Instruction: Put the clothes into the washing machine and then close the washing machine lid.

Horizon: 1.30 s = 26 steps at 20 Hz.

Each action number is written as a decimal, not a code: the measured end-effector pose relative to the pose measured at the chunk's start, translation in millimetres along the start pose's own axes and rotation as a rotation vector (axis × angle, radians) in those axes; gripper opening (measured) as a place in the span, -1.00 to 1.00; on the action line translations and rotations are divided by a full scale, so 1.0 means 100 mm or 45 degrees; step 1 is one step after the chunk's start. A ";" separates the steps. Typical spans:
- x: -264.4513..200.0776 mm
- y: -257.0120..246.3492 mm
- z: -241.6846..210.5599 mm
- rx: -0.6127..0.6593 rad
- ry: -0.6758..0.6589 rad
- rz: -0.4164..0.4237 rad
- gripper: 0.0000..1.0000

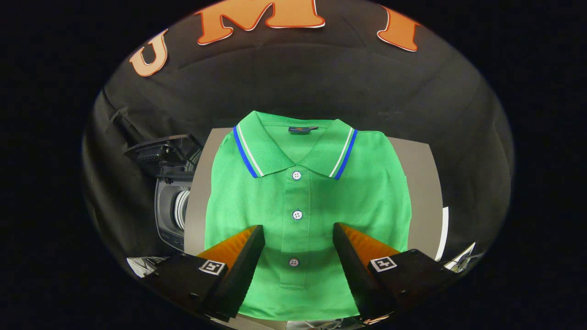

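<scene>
folded green polo shirt (307,201) with blue-and-white striped collar under the open gripper (298,231).
small dark neck label, writing unreadable; fingers spread, gripping nothing.

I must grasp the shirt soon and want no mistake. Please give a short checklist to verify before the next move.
1. Gripper open: ok, fingers spread wide.
2. Green polo shirt between the fingers: ok, the placket sits midway.
3. Shirt folded flat on the grey board: ok.
4. Fingers touching the cloth: cannot tell.
5. Washing machine lid raised: ok, it looks open, beside the board.
</scene>
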<state>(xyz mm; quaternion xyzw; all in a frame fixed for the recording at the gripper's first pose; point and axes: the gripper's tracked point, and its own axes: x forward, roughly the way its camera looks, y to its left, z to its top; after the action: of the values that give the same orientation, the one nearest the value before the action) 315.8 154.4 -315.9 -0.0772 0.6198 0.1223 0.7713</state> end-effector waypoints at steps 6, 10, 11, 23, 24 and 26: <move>-0.01 0.03 0.01 -0.072 0.042 0.041 0.88; -0.04 0.08 0.02 -0.076 0.034 0.070 0.06; 0.01 0.09 0.02 -0.066 0.022 0.087 -0.16; -0.21 -0.01 0.08 0.423 -0.816 0.582 -0.83; -0.26 -0.02 0.12 0.383 -0.900 0.575 -0.83; -0.35 -0.03 0.17 0.322 -1.016 0.550 -0.84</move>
<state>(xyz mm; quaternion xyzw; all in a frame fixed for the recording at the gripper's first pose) 325.2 152.4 -278.4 0.2012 0.2868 0.2236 0.9096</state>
